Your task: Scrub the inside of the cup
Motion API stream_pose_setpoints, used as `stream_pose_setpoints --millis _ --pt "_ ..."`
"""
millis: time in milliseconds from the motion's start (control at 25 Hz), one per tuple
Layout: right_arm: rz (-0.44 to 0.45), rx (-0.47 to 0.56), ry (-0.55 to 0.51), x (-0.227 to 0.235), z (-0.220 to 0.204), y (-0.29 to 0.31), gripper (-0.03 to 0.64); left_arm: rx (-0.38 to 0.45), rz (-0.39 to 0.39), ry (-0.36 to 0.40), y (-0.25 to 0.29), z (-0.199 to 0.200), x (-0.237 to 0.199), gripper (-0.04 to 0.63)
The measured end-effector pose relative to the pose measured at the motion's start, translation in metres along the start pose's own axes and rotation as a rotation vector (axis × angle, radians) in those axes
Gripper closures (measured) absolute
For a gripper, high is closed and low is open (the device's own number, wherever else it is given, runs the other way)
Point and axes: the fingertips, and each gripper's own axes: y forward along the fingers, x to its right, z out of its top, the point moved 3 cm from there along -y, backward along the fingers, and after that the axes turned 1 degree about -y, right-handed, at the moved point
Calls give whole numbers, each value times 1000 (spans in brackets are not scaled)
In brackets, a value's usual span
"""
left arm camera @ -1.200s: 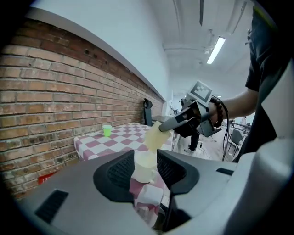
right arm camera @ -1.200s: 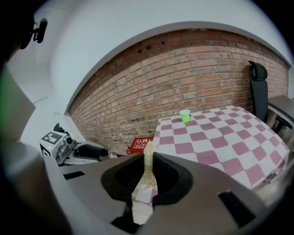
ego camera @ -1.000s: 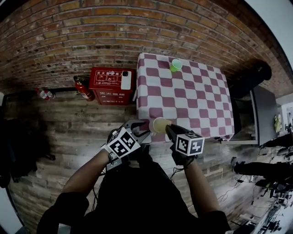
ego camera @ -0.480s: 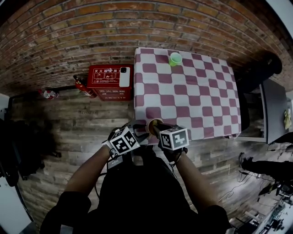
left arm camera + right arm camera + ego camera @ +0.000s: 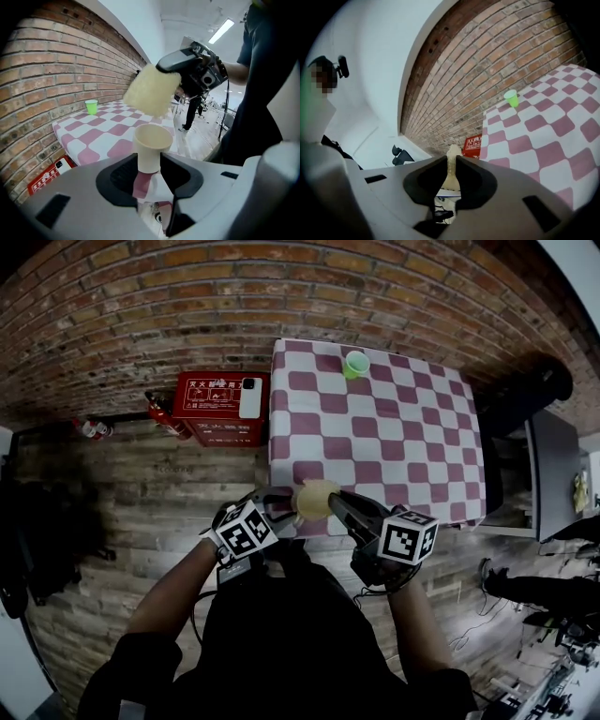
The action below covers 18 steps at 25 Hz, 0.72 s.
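A cream paper cup (image 5: 152, 146) stands upright between the jaws of my left gripper (image 5: 150, 165), which is shut on its lower wall. A pale yellow sponge (image 5: 149, 92) hangs just above the cup's open mouth, apart from the rim, with my right gripper (image 5: 173, 71) shut on it. In the right gripper view the sponge (image 5: 452, 161) shows edge-on, pinched between the two jaws. In the head view the sponge (image 5: 314, 498) covers the cup, with my left gripper (image 5: 284, 506) to its left and my right gripper (image 5: 335, 503) to its right, at the table's near edge.
A table with a red and white check cloth (image 5: 375, 437) lies ahead, with a green cup (image 5: 355, 363) at its far edge by the brick wall. A red box (image 5: 221, 407) with a phone (image 5: 248, 397) on it and a fire extinguisher (image 5: 161, 413) stand left of the table.
Half a second ago my right gripper sat right over the cup's mouth. It has pulled back to the right, and the sponge now hangs above the cup. My left gripper has barely moved.
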Motion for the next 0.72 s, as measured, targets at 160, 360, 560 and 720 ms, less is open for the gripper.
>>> stream_pose_setpoints --millis 160,360,560,720 --pt "-128 -87 -287 1 9 -11 546 0 16 -7 -4 0 0 446" --pt "-216 -398 -616 21 -34 25 546 0 19 -3 -4 1 4 446" --pt "-226 -632 -789 39 -74 64 548 -8 16 3 -1 4 6 446" --pt "-267 -722 -896 49 -81 75 546 -10 22 4 0 6 6 446"
